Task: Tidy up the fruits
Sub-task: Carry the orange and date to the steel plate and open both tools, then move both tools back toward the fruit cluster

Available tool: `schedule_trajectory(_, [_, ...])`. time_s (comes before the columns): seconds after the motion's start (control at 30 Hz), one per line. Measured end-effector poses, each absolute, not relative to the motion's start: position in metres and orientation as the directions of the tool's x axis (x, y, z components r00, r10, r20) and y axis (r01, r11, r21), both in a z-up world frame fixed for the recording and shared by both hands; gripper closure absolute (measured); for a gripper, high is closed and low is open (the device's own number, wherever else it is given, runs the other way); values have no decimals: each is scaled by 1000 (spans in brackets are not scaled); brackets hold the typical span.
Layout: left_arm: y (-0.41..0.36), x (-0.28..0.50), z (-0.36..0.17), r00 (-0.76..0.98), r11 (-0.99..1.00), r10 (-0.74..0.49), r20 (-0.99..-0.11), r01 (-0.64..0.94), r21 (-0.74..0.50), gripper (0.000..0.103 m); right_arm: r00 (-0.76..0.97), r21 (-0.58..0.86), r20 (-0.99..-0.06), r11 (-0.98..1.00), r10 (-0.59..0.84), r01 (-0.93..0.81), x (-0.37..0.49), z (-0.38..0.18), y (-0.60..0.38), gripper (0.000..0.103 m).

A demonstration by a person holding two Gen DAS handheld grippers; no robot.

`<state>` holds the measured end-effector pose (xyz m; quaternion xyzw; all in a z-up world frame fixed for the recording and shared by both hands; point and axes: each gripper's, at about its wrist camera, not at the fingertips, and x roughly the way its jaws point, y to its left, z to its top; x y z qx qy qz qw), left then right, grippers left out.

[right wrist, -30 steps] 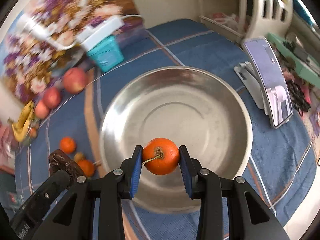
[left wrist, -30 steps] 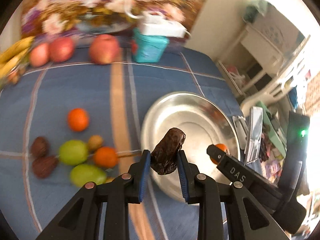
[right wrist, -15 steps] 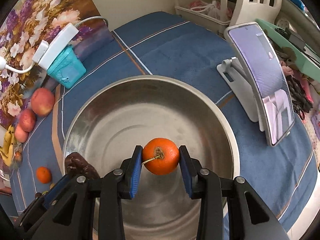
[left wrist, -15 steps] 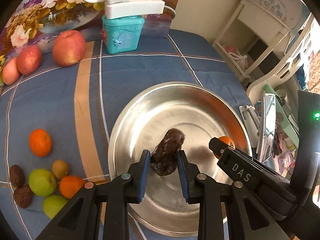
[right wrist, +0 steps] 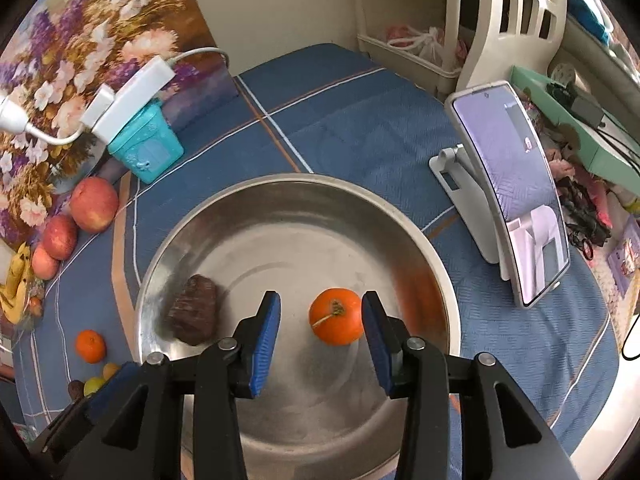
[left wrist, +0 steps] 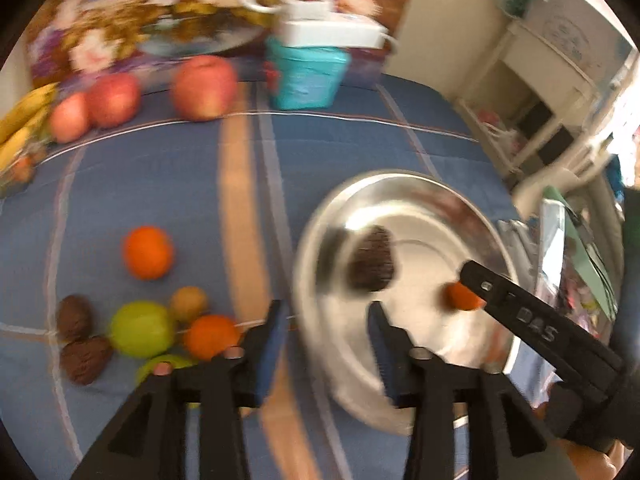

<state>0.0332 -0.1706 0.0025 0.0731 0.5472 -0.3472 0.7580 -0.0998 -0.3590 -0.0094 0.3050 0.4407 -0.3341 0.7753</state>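
Observation:
A steel bowl (right wrist: 404, 224) sits on the blue cloth; it also shows in the left wrist view (left wrist: 496, 240). In it lie a dark brown wrinkled fruit (right wrist: 194, 314) (left wrist: 372, 264) and an orange tangerine with a stem (right wrist: 337, 316) (left wrist: 460, 297). My right gripper (right wrist: 320, 330) is open over the bowl, the tangerine lying loose between its jaws. My left gripper (left wrist: 326, 332) is open and empty at the bowl's left rim. Left of the bowl lie oranges (left wrist: 147, 253), green fruits (left wrist: 141, 329) and brown fruits (left wrist: 84, 358).
Apples (left wrist: 204, 87) (right wrist: 95, 204) and bananas (left wrist: 20, 128) line the back left. A teal box (right wrist: 146, 148) with a white power strip stands behind. A phone on a stand (right wrist: 516, 200) stands right of the bowl. A white chair is beyond.
Both grippers have opened. The brown fruit and the tangerine now lie in the bowl. The left gripper has drawn back to the left; its view is blurred.

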Motion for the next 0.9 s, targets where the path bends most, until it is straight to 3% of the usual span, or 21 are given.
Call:
schedule_trajectory(0.03, [-163, 38, 4, 169, 762, -443, -880, 589, -270, 43, 389, 177, -888, 597, -246, 783, -99, -9, -356, 39])
schedule_trajectory(0.07, [-155, 42, 5, 185, 782, -433, -882, 564, -266, 35, 393, 179, -887, 603, -243, 777, -99, -9, -353, 33])
schedule_trajectory(0.13, [-134, 51, 5, 226, 829, -386, -894, 511, -229, 25, 399, 180, -887, 621, -234, 763, -96, -9, -345, 33])
schedule_trajectory(0.23, [-110, 59, 2, 281, 878, -295, -913, 456, -143, 16, 395, 159, -889, 653, -232, 741, -90, -9, -331, 23])
schedule_trajectory(0.37, [-71, 71, -2, 338, 927, -187, -922, 371, -52, 0, 404, 147, -887, 692, -224, 707, -84, -9, -310, 23])
schedule_trajectory(0.47, [-46, 77, -2, 355, 946, -165, -920, 322, -46, 0, 413, 122, -881, 731, -232, 672, -77, -8, -290, 10])
schedule_trajectory(0.9, [23, 103, 3, 387, 983, -161, -908, 149, -111, 0, 476, 104, -863, 861, -171, 498, -42, 1, -196, 10])
